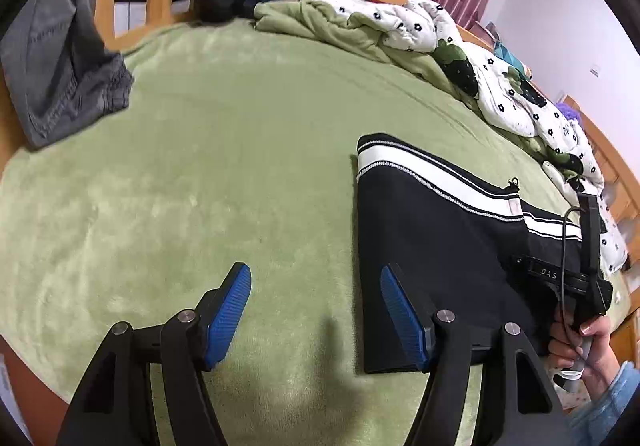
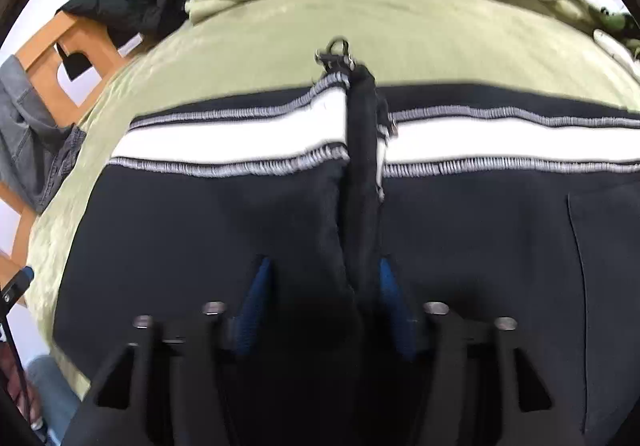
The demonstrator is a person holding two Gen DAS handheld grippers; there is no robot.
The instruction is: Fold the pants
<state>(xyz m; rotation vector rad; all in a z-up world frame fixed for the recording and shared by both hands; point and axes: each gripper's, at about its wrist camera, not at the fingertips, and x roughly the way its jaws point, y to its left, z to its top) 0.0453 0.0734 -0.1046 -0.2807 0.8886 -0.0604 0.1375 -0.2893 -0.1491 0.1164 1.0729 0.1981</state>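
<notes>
The black pants w/ white side stripe lie flat on the green blanket, at about 3 o'clock in the left wrist view; already folded compact, one square edge toward the left gripper.

Left gripper: fingers spread wide, nothing between them, hovering over bare blanket just beside the pants' near-left corner. Its right pad overlaps the fabric edge in view; contact can't be told.

Right gripper: low over the dark fabric, jaws apart w/ a raised ridge of cloth running between the pads. Not pinched shut that one can see, though the view is blurred, so grip is uncertain. A zipper pull sits at 12 o'clock past the stripe.

Judgement: the step is likely a further fold or smoothing. To do it well, the right should close fully on the ridge before lifting, the left should take the free corner, and both should move together so stripe edges stay aligned. Risk: layers slipping apart.

Gray shorts at 10 o'clock, well apart.
</notes>
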